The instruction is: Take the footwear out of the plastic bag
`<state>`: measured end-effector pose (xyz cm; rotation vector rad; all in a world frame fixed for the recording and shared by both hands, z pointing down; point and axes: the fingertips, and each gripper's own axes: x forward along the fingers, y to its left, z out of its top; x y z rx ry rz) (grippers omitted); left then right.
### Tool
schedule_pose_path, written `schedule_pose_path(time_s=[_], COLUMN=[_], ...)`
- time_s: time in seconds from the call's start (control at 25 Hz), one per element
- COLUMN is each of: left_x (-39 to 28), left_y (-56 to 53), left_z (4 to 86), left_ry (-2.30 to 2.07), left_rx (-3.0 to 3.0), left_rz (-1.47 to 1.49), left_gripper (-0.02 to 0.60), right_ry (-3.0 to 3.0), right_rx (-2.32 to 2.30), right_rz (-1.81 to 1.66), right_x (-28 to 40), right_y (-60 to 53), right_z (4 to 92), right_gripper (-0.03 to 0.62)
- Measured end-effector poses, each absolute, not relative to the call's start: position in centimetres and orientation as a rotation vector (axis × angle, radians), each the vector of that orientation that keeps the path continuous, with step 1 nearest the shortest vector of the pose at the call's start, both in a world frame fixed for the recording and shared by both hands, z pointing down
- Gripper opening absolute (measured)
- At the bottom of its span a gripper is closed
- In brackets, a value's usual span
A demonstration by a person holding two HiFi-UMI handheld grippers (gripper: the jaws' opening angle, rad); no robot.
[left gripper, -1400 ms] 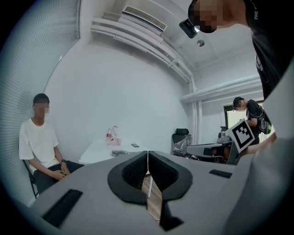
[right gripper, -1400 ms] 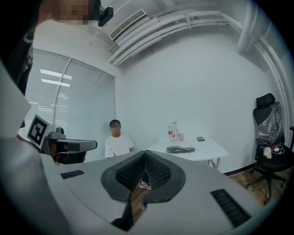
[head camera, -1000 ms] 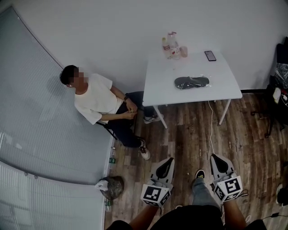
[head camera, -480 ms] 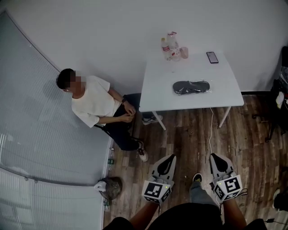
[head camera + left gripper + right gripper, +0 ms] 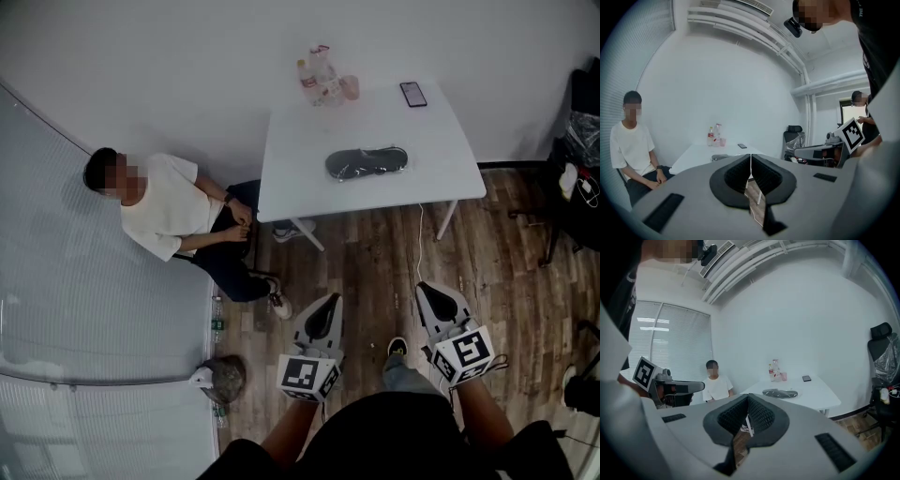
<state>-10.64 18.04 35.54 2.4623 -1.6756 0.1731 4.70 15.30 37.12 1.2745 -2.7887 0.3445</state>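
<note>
A dark shoe in a clear plastic bag (image 5: 367, 161) lies flat near the middle of the white table (image 5: 291, 187); it also shows in the right gripper view as the bagged shoe (image 5: 780, 393). My left gripper (image 5: 325, 303) and right gripper (image 5: 428, 292) hang side by side over the wooden floor, well short of the table's near edge. Both are shut with nothing between their jaws. In the left gripper view the left gripper (image 5: 750, 156) points at the table (image 5: 696, 154), its jaw tips touching. The right gripper (image 5: 748, 397) shows the same closed seam.
Bottles and a pink cup (image 5: 324, 80) stand at the table's far edge, with a phone (image 5: 412, 93) to their right. A seated person (image 5: 169, 214) is left of the table by the blinds. A black office chair (image 5: 579, 150) stands at right. A cable (image 5: 418, 239) hangs from the table.
Both grippers and the head have moved forward toward the table, which now sits a little closer and further left in the head view. The jaws have stayed shut.
</note>
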Motion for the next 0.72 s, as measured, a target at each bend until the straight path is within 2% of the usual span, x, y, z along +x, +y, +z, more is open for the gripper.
schedule_pose_path(time_s=[0.36, 0.72], left_x=[-10.8, -11.0], left_y=[18.3, 18.0], left_z=[35.7, 36.6], left_ry=[-1.728, -1.745], left_rx=[2.415, 2.410], left_rz=[0.195, 0.209], left_gripper=[0.023, 0.023], right_ry=[-2.774, -2.765], right_rx=[1.273, 1.164], right_rz=[0.367, 0.181], right_x=[6.5, 8.6], right_y=[14.3, 12.3], right_z=[38.5, 36.9], right_gripper=[0.017, 0.017])
